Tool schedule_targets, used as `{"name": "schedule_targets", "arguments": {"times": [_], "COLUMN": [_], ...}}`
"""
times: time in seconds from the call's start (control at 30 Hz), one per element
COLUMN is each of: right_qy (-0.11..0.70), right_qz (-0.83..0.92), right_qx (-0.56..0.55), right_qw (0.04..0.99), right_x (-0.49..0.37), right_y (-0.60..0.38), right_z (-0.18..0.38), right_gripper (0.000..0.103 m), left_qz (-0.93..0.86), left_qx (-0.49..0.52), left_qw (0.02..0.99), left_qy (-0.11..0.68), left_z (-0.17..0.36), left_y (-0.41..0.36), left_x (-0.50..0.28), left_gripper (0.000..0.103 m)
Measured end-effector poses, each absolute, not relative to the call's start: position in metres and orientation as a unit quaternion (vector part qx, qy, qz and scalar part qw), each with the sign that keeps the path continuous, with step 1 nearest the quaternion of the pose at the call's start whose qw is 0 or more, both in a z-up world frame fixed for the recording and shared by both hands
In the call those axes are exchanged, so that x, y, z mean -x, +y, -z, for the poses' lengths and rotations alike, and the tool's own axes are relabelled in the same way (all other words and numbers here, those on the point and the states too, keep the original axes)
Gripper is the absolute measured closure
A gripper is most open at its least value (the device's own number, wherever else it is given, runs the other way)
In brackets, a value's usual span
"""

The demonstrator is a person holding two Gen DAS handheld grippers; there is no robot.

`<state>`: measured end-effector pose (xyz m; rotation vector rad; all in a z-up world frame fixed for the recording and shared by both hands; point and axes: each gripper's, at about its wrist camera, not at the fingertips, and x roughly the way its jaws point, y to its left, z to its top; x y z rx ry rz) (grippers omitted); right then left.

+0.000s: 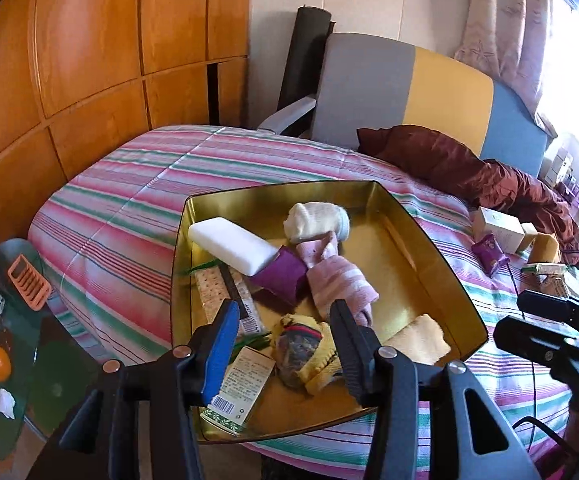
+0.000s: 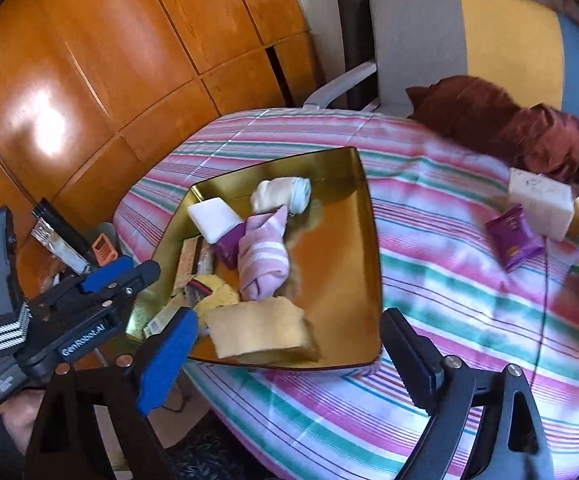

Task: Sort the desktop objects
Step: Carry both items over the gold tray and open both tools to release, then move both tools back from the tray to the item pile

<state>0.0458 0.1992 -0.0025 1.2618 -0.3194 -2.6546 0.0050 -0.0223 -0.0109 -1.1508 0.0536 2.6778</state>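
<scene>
A maroon pillow (image 1: 421, 148) lies on the striped bedspread (image 1: 137, 200) below the wooden wardrobe (image 1: 69, 60).

Gold tray (image 1: 441, 224) gleams, polished metal with mirror-smooth walls. Inside it, soft knit socks: a pink sock (image 1: 341, 280) with a fuzzy nap, a cream sock (image 1: 313, 220), ribbed. White bar (image 1: 233, 244) looks matt and smooth. Yellow sponge (image 2: 257, 328), porous and rough. Purple packet (image 2: 513, 238) has a sheen, like foil. Box (image 1: 245, 384) is printed card. Quilt (image 1: 121, 208) is stitched striped cloth. Wardrobe (image 2: 89, 80), glossy varnished wood.
</scene>
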Motion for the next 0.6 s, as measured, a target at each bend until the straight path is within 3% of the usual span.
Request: {"name": "schedule_targets", "arguments": {"times": [0.3,0.6], "right_qy": [-0.087,-0.130], "right_qz": [0.906,0.898], "right_qx": [-0.411,-0.421], "right_qw": [0.060,0.019], "right_x": [-0.057,-0.066], "right_y": [0.216,0.260], "right_z": [-0.005,-0.003], "right_gripper": [0.010,0.009], "left_qz": [-0.914,-0.909], "left_qx": [0.383,0.375], "left_qw": [0.132,0.176], "left_qy": [0.021,0.038], "left_z": [0.000,-0.003], "left_y": [-0.008,0.018], "left_x": [-0.003,-0.006], "left_gripper": [0.052,0.052]}}
